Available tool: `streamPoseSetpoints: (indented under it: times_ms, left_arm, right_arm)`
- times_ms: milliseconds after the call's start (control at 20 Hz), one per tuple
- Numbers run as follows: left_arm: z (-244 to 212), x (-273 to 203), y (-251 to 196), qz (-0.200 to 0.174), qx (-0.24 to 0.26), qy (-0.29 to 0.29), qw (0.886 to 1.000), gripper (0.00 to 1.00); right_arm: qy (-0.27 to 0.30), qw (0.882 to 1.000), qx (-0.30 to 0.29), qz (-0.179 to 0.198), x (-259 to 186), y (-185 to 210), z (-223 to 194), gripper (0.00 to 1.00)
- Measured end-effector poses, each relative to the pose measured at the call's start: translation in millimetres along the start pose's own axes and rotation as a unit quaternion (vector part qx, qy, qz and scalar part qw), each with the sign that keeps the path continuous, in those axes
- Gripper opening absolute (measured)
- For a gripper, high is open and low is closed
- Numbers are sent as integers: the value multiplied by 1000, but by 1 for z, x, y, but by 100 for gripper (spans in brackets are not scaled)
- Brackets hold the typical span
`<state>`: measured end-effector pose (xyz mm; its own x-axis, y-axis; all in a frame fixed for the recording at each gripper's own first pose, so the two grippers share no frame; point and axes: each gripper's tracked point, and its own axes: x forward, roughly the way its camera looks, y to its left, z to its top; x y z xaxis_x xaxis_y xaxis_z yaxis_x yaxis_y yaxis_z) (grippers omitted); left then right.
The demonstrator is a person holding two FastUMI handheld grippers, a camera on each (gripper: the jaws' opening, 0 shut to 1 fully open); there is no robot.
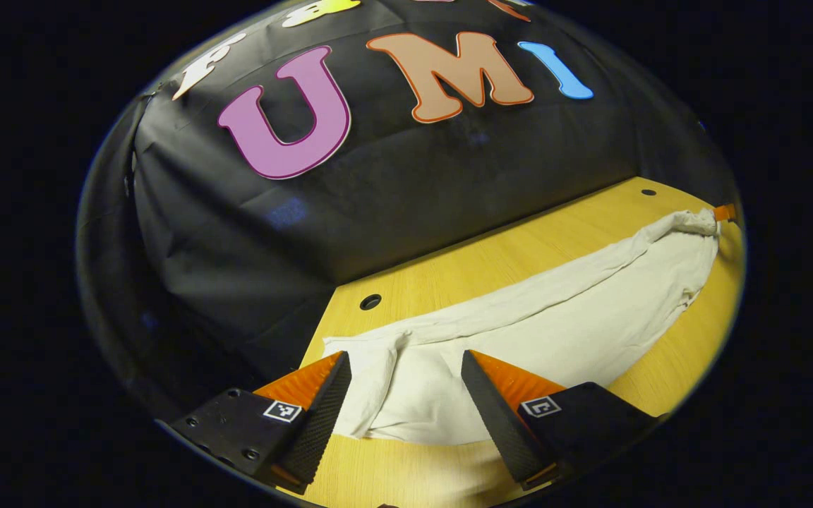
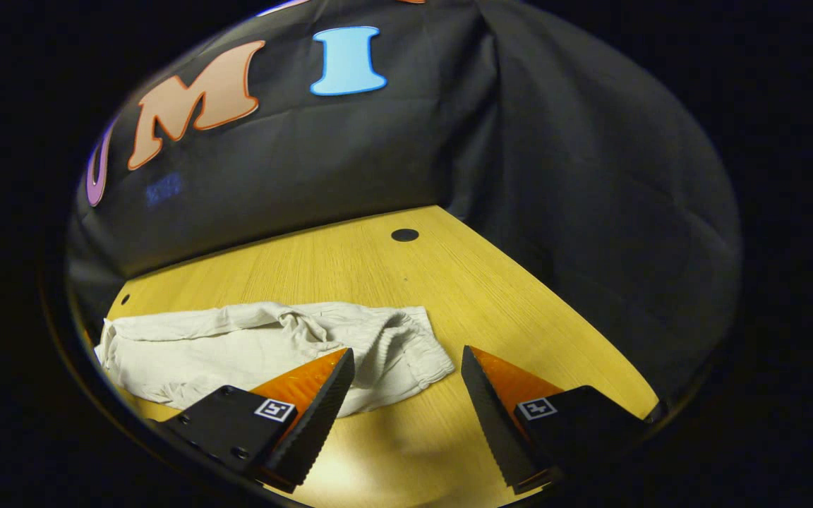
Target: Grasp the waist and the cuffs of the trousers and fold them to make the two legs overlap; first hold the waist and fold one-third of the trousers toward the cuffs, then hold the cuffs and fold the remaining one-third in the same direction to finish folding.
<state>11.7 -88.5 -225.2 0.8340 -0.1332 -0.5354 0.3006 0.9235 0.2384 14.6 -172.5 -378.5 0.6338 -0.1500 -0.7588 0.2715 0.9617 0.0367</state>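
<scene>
Left gripper view. The left gripper (image 1: 406, 395) hangs low over the wooden worktop (image 1: 449, 275), its jaws spread wide with nothing between the pads. One end of the white trousers (image 1: 519, 331) lies in the gap and just beyond the fingertips; whether either finger touches the cloth cannot be told. The garment stretches as a long, crumpled band from this end toward the far right, where its other end is bunched near the worktop's edge beside a small orange part (image 1: 724, 212) of some object that cannot be identified. Two dark round holes (image 1: 370, 302) mark the worktop along the booth wall.

Right gripper view. The right gripper (image 2: 406, 391) is likewise held above the worktop (image 2: 505, 310), jaws wide apart and empty. The gathered end of the trousers (image 2: 265, 346) lies ahead and to the left; the left finger overlaps the cloth's edge in this view, while the right finger stands over bare wood. The trousers run off to the left, rumpled and flat on the worktop.
</scene>
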Motion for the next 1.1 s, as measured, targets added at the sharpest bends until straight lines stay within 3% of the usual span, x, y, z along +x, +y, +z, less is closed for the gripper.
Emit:
streamPoseSetpoints:
  times_ms: [300,350,400,450,550,700,750,800,850,950,1000,1050,1100]
  left_arm:
    - [6,-10,-17,-2,3,4,1000,96]
    - [8,-12,-20,-3,5,3,1000,96]
    - [10,-13,-21,-2,7,2,1000,96]
    - [12,-14,-22,-1,8,1,1000,96]
    - [15,-19,-24,0,8,0,1000,96]
    - [13,-24,-24,6,7,3,1000,96]
    - [14,-25,-23,8,5,3,1000,96]
    - [13,-27,-24,10,3,4,1000,96]
    - [12,-29,-24,13,1,6,1000,96]
    - [12,-33,-25,17,-4,8,1000,96]
    - [12,-34,-26,18,-7,8,1000,96]
    - [12,-36,-28,20,-10,8,1000,96]
    - [13,-39,-30,21,-12,8,1000,96]
  right_arm:
    - [24,995,94,13,10,-18,-8,92]
    - [36,994,104,13,16,-19,-13,96]
    - [43,992,116,15,20,-20,-16,92]
    - [53,990,128,16,24,-19,-18,95]
    - [74,987,144,22,32,-15,-27,93]
    - [104,981,158,34,41,-6,-38,72]
    - [96,981,162,36,43,-6,-34,80]
    - [103,979,170,42,45,-3,-36,65]
    - [109,976,182,42,46,-5,-38,73]
    - [129,966,218,55,49,-2,-37,46]
    - [144,960,234,63,48,2,-40,41]
    - [143,958,241,65,49,2,-39,24]
    - [136,960,236,62,55,-1,-36,24]
